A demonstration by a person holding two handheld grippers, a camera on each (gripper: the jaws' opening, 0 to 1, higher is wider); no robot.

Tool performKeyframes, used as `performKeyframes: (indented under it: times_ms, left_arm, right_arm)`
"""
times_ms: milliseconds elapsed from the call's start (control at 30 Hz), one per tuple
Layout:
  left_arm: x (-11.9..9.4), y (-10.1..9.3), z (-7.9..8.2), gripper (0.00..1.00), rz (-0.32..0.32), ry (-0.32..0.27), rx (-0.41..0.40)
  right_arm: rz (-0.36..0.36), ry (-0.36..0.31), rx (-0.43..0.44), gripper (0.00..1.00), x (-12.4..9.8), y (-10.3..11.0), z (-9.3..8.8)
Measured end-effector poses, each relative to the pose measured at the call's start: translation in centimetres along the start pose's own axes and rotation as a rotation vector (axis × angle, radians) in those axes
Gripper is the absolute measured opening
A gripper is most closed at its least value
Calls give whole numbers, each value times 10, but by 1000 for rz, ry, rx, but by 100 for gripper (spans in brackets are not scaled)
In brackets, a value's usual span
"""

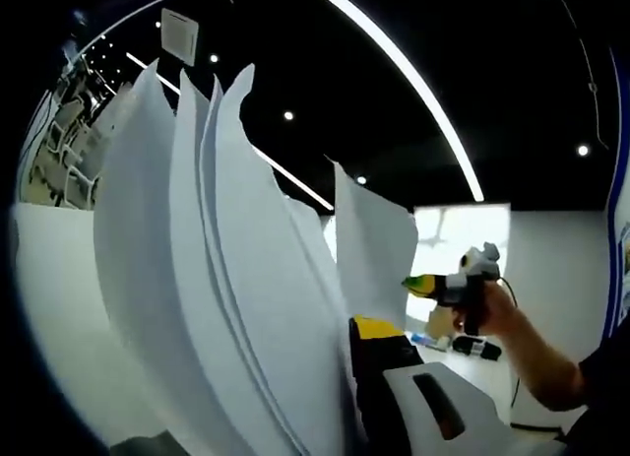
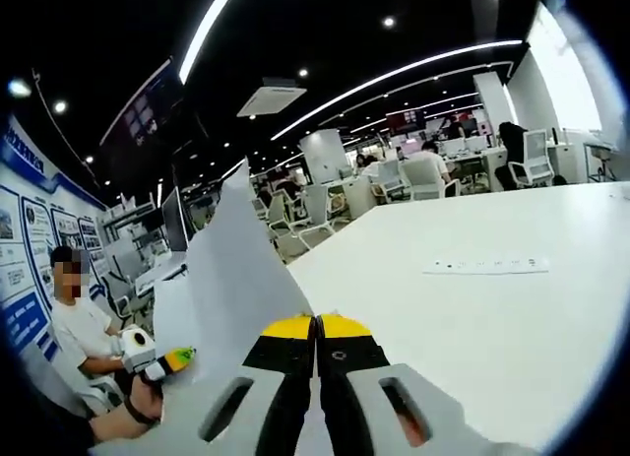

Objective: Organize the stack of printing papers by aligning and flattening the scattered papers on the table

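Upright, fanned white papers [image 1: 226, 279], edges splayed, uneven

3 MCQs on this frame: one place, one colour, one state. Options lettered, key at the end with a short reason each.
1. In the left gripper view, the fanned papers stand:
A. left of the gripper
B. right of it
C. flat on the floor

2. The right gripper has jaw tips that are:
A. red
B. yellow
C. blue

3. The right gripper's jaws are:
A. wide open
B. shut on a paper sheet
C. shut on a cable

Key: A, sheets rise left of the left gripper; B, yellow tips; B, jaws meet at the sheet's edge.
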State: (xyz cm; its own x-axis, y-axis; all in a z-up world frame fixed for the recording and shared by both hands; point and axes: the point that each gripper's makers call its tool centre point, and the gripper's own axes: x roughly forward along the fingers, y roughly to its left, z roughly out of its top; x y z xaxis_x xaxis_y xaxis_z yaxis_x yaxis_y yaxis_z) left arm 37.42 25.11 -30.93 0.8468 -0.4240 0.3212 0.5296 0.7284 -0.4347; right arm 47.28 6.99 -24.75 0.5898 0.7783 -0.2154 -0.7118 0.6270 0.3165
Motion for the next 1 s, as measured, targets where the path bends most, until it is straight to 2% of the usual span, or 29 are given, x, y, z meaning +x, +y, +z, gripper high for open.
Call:
performKeyframes:
  times_ms: [433,1000]
  left_arm:
    - [1,-3,-1,14,-1,-3,0]
    - [0,-6,-3,15,1,5,13]
  right_arm:
    - [23,19,-4,0,9,11,-9]
    - [65,46,67,0,24,25,-27]
